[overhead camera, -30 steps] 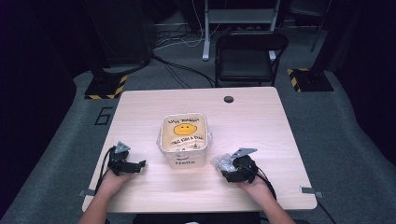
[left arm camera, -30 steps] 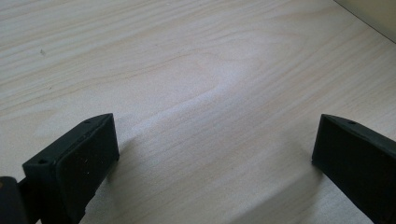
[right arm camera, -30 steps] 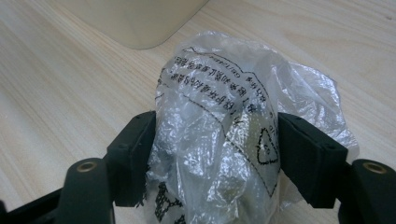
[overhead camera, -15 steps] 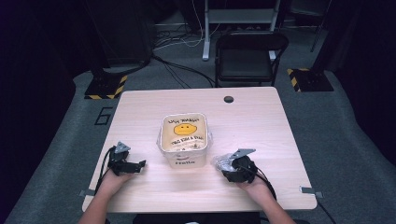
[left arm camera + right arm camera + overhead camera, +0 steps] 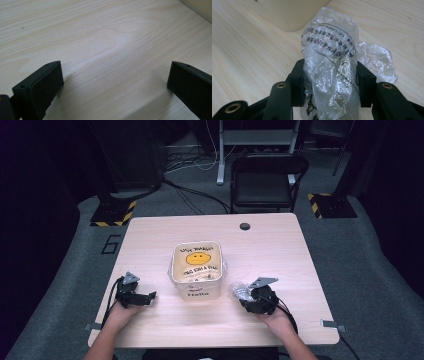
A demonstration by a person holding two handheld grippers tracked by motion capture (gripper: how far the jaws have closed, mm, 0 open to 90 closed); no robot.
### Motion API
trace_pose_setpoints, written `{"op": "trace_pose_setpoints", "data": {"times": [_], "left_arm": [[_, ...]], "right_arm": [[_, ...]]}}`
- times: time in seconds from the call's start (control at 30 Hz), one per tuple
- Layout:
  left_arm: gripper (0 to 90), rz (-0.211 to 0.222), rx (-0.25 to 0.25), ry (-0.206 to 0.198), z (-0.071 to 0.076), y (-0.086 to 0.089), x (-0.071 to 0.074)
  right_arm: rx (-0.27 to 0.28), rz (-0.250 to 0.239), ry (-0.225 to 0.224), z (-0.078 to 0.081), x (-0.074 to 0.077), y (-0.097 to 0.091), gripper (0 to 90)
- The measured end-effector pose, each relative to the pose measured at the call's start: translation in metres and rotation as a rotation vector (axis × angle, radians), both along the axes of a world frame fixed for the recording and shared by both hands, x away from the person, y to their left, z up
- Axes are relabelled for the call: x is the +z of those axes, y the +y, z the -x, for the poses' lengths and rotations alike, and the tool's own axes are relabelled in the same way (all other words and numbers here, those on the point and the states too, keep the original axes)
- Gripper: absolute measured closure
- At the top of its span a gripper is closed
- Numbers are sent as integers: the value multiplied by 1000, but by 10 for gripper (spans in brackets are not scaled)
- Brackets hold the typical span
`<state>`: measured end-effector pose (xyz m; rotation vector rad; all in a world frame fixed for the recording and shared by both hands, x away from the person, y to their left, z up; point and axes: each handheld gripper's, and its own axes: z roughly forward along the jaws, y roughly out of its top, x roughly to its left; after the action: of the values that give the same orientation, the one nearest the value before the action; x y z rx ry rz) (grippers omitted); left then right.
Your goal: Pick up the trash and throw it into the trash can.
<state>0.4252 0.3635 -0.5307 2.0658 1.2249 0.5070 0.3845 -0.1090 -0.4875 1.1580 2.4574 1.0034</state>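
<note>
A crumpled clear plastic bag (image 5: 332, 60) with black printed text is squeezed between my right gripper's (image 5: 329, 82) two black jaws, which have just been closing on it. In the high view the right gripper (image 5: 248, 296) rests on the table right of the cream bucket (image 5: 196, 292), with the plastic bag (image 5: 239, 289) bunched at its tip. The bucket has a yellow smiley face and lettering inside. My left gripper (image 5: 148, 297) lies on the table left of the bucket. Its jaws stand wide apart over bare wood in the left gripper view (image 5: 115, 82).
The light wooden table (image 5: 280, 255) has a small dark round grommet (image 5: 244, 226) near its far edge. A black chair (image 5: 265, 180) stands behind the table. Cables and stand bases with yellow-black tape lie on the grey floor.
The right gripper's jaws have come together on the plastic bag. Both hands have stayed in place.
</note>
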Motion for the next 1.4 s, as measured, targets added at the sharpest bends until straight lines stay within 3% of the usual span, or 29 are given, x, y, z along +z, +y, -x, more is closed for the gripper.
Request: {"op": "trace_pose_setpoints", "data": {"times": [0.27,0.83,1.27,1.4], "left_arm": [[3,0,1,0,0,0,0],[3,2,2,-3,0,0,0],[3,2,1,-1,0,0,0],[3,0,0,1,0,0,0]], "right_arm": [[-51,-22,14,0,11,-12,518],[-38,-31,-25,4,33,-14,515],[-81,-49,6,-1,56,-14,516],[-75,-40,-10,-4,59,-14,516]]}}
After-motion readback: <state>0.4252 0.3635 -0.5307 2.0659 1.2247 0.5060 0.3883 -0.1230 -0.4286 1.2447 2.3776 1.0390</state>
